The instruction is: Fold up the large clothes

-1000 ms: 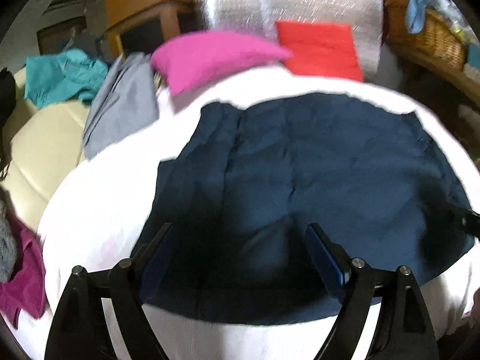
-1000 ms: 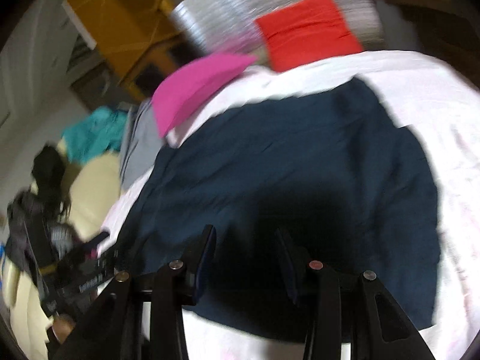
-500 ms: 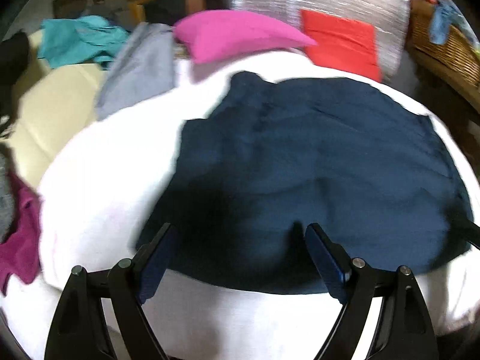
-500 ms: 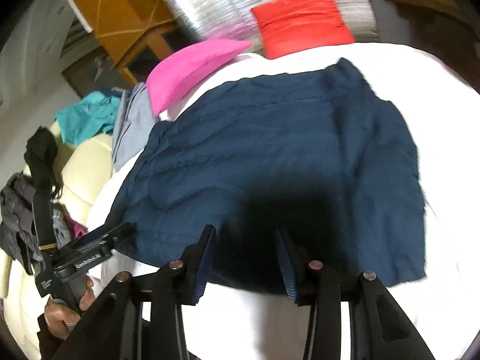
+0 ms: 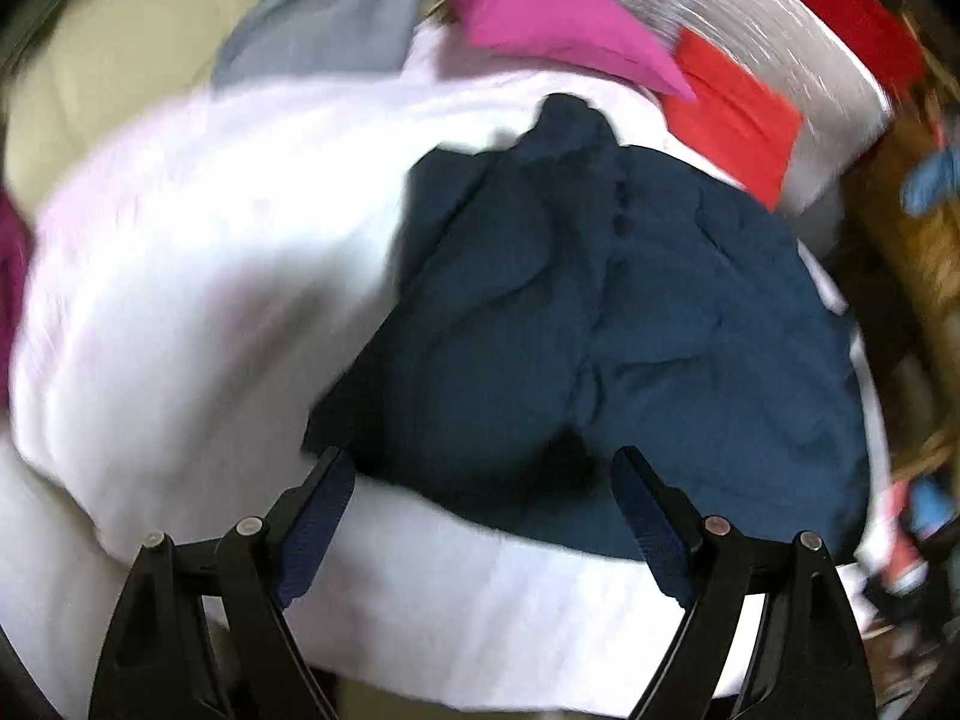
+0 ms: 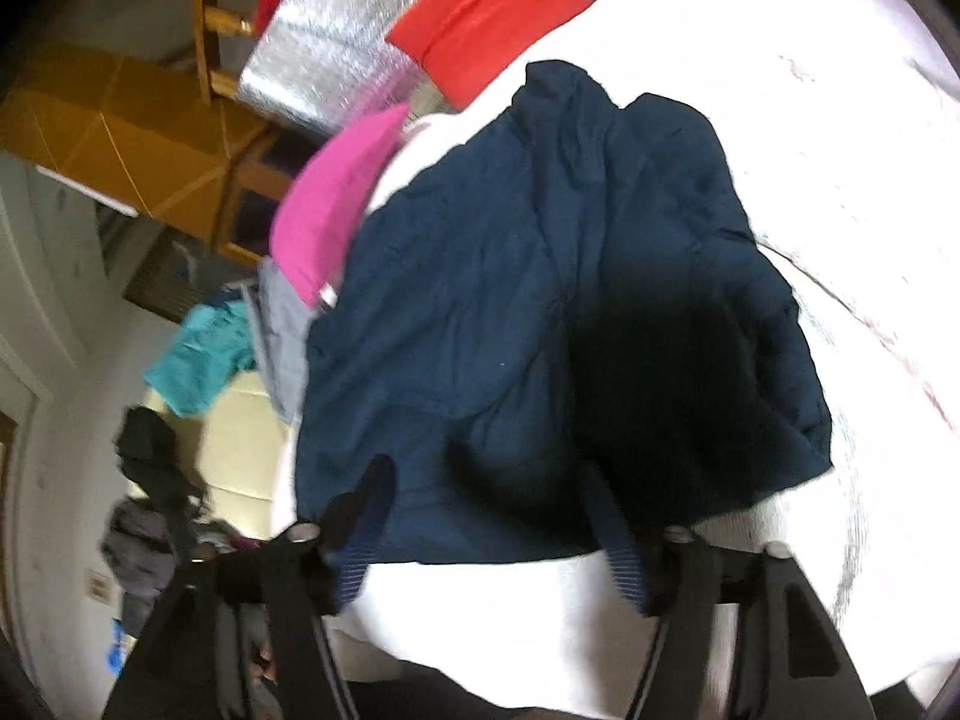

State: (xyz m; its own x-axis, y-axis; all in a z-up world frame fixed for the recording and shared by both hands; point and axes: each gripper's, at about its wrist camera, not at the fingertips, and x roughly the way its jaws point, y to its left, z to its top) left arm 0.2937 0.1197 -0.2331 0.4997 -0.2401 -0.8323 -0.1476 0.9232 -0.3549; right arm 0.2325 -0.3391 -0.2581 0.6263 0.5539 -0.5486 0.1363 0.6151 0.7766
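A dark navy garment (image 5: 600, 312) lies rumpled on the white bed cover (image 5: 198, 276); it also shows in the right wrist view (image 6: 540, 300), with folds running along it. My left gripper (image 5: 480, 474) is open and empty, just above the garment's near edge. My right gripper (image 6: 486, 492) is open and empty, its fingers over the garment's near edge; the view is blurred and I cannot tell whether they touch the cloth.
A pink pillow (image 5: 552, 18), a red cushion (image 5: 732, 114) and a silver foil mat (image 5: 750, 30) lie at the bed's far end. Grey cloth (image 5: 336, 24) and a cream sofa (image 5: 90, 60) are at the far left. Wooden furniture (image 6: 120, 126) and teal cloth (image 6: 198, 360) stand beside the bed.
The garment was spread flat and is now bunched and wrinkled, narrower across. Both grippers have swung to new angles above its near edge, and the right one has opened wider.
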